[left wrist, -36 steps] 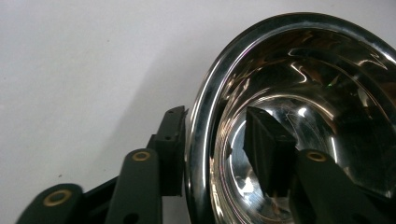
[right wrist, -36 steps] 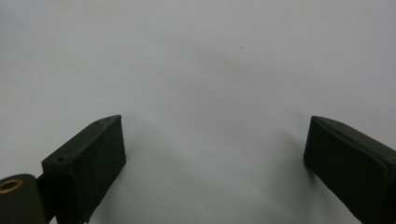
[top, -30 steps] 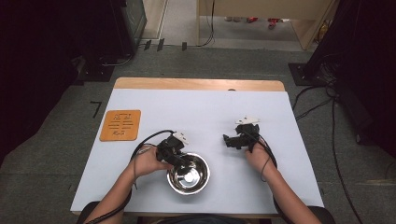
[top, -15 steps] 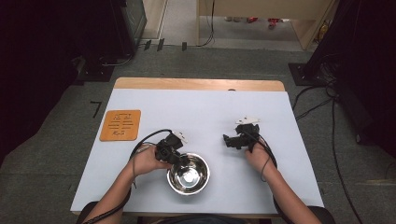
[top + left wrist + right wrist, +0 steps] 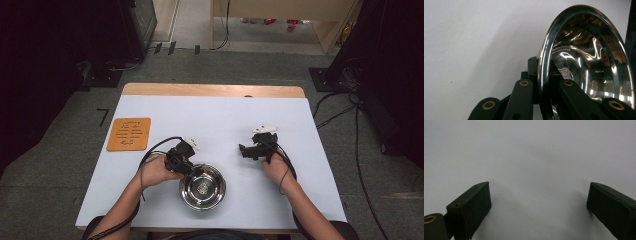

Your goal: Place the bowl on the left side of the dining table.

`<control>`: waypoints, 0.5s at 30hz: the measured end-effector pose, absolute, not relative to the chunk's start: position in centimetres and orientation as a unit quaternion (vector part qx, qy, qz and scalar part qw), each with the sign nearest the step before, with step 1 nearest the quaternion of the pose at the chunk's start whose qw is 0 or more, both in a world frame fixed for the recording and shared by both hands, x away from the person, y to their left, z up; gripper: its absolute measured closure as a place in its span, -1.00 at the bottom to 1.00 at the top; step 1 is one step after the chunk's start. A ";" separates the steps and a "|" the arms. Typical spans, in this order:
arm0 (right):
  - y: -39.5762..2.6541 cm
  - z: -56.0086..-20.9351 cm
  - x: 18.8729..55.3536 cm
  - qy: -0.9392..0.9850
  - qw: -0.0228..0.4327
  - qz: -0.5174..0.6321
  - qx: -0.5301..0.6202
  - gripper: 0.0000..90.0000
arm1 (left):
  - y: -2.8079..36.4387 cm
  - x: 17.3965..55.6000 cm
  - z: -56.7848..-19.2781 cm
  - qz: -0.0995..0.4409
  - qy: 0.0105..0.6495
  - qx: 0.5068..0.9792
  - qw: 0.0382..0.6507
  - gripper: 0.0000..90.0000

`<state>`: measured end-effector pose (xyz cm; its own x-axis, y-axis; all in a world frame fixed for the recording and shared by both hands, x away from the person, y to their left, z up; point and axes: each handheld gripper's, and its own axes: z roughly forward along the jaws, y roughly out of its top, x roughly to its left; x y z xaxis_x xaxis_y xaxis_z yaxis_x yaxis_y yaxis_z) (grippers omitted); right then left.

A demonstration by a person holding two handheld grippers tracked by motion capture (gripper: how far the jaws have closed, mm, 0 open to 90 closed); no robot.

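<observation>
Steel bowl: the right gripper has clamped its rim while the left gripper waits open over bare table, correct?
Sides are swapped. The left gripper is clamped on the steel bowl rim, one jaw inside and one outside, as the left gripper view shows. The right gripper is the one open over bare table, per the right gripper view.

Each hand carries a black gripper. The left gripper (image 5: pixel 192 169) has a boxy black body with a small white part on top, and a black cable loops from it back along the forearm. In its own view its flat black arms carry brass-coloured rivets and small holes. The right gripper (image 5: pixel 245 150) bears a pale grey three-cornered plate and trails a thin black cable; its jaws end in thick, blunt, matte black pads (image 5: pixel 474 207). Both forearms are bare, without sleeves.
</observation>
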<state>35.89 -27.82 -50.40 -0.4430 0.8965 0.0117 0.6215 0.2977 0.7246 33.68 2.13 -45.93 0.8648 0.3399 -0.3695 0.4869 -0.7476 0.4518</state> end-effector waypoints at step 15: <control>-27.8 -50.4 35.9 0.780 0.204 0.337 0.486 -0.88 | 2.7 34.0 -44.5 -0.113 0.246 0.914 0.302 0.93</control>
<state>35.89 -27.83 -50.40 -0.4438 0.8961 0.0091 0.6207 0.3001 0.7244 33.95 2.66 -44.48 0.8537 0.3810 -0.3551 0.5176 -0.6967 0.4967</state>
